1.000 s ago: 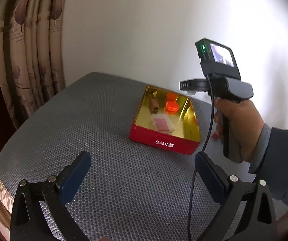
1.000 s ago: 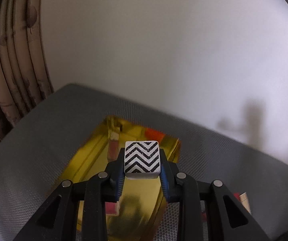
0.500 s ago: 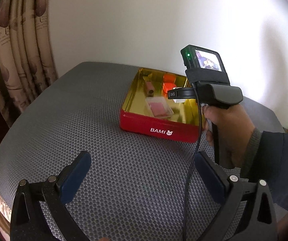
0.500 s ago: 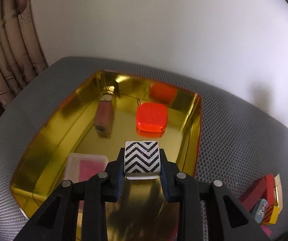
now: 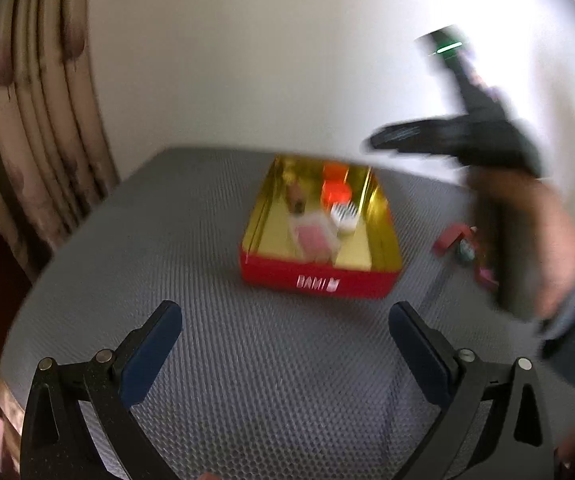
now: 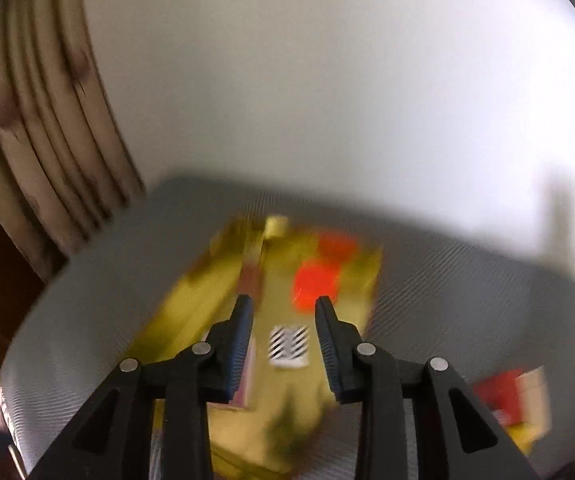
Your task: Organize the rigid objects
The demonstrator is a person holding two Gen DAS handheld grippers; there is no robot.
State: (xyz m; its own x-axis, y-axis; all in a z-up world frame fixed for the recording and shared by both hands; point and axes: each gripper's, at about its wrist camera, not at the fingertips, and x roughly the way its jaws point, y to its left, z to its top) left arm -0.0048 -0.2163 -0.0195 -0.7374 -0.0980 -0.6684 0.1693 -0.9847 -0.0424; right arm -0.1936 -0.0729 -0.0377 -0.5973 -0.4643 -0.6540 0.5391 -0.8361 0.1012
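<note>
A red tin (image 5: pixel 319 280) with a gold inside (image 6: pixel 191 304) sits on the grey mesh table. In it lie an orange block (image 6: pixel 315 284), a brown tube (image 6: pixel 252 276), a pink case (image 5: pixel 313 236) and a black-and-white chevron block (image 6: pixel 289 346), which also shows beside the pink case (image 5: pixel 344 216). My right gripper (image 6: pixel 283 306) hovers above the tin with its jaws opening. The chevron block lies loose below them, touched by neither pad. My left gripper (image 5: pixel 285 332) stands wide open over bare mesh in front of the tin, holding nothing. Both views are blurred.
A small pile of loose red and pale pieces (image 5: pixel 463 244) lies on the mesh right of the tin, also seen low right in the right wrist view (image 6: pixel 515 396). A person's hand (image 5: pixel 527 240) holds the right gripper there. A curtain (image 5: pixel 47 120) hangs at the left.
The chevron block has left the right gripper's pads and now lies in the tin. The right gripper's jaws have parted and it has pulled back up and to the right.
</note>
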